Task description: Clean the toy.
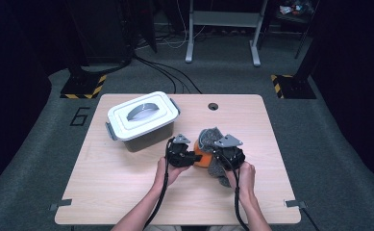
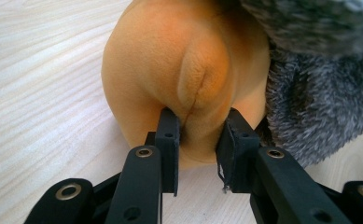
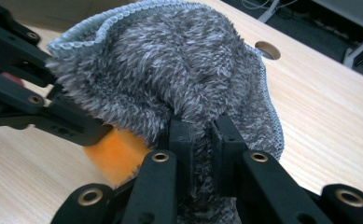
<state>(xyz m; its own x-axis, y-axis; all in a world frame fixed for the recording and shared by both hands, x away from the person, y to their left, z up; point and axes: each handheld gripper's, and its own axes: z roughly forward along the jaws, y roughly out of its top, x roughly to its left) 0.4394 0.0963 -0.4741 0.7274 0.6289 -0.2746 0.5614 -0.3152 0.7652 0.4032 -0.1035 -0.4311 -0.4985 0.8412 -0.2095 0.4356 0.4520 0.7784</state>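
An orange plush toy (image 2: 179, 65) lies on the wooden table (image 1: 127, 192), half wrapped in a fuzzy grey cloth (image 3: 170, 70). My left gripper (image 2: 198, 140) is shut on a fold of the orange plush, pinching it between both pads. In the high view the left gripper (image 1: 190, 158) sits just left of the orange plush toy (image 1: 202, 159). My right gripper (image 3: 200, 140) is shut on a bunch of the grey cloth. From above, the right gripper (image 1: 229, 155) rests over the grey cloth (image 1: 212, 137), right of the toy. In the right gripper view the orange plush toy (image 3: 114, 158) peeks out under the cloth.
A grey storage box with a white handled lid (image 1: 143, 115) stands at the table's back left, close behind the left gripper. A cable hole (image 1: 213, 106) sits near the far edge. Both forearms enter from the near edge.
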